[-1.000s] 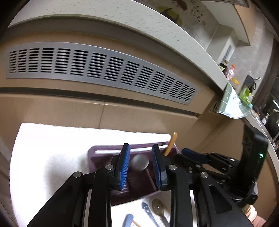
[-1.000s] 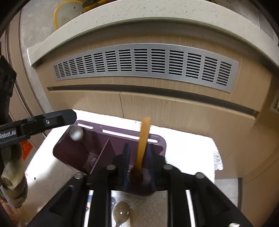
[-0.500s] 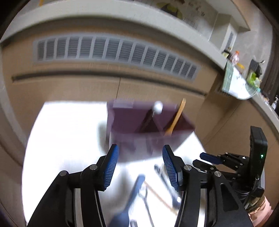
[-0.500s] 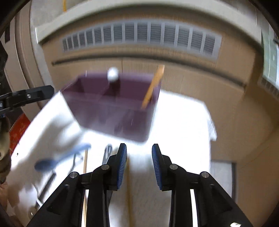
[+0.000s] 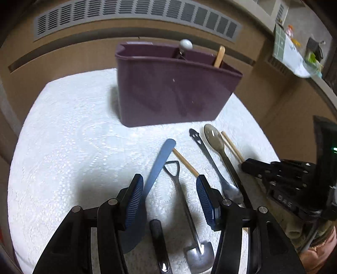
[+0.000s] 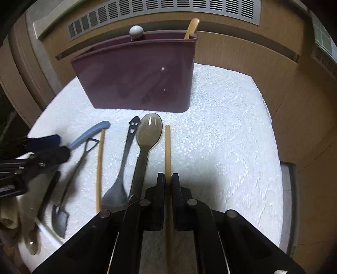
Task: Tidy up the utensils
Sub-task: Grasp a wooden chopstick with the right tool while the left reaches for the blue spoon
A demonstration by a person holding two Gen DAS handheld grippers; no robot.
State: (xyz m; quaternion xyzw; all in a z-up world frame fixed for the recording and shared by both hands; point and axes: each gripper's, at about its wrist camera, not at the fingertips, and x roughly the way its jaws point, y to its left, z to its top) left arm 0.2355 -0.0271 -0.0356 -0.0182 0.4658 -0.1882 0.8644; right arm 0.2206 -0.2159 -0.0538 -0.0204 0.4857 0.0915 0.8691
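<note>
A purple utensil holder (image 5: 172, 94) stands at the back of the white lace cloth, holding a white-knobbed utensil (image 5: 185, 44) and a wooden utensil (image 5: 219, 55). In front of it lie a blue spoon (image 5: 160, 160), a shovel-shaped spoon (image 5: 183, 200), a black smiley-handled spoon (image 5: 202, 147), a translucent brown spoon (image 6: 148, 130) and two wooden chopsticks. My left gripper (image 5: 168, 178) hangs open low over the shovel spoon's handle, the blue handle beside its left finger. My right gripper (image 6: 167, 176) is shut on the right chopstick (image 6: 167, 147), which lies on the cloth.
The other chopstick (image 6: 100, 164) lies left of the black spoon. A black-handled utensil (image 5: 158, 238) lies under the left gripper. Wooden cabinet fronts and a grey vent grille (image 6: 189, 6) rise behind the holder. The cloth (image 6: 231, 137) right of the held chopstick bears nothing.
Both grippers drew back from the holder and sank toward the cloth. The left let go of the white-knobbed utensil and widened. The right released the wooden utensil, then closed on a chopstick.
</note>
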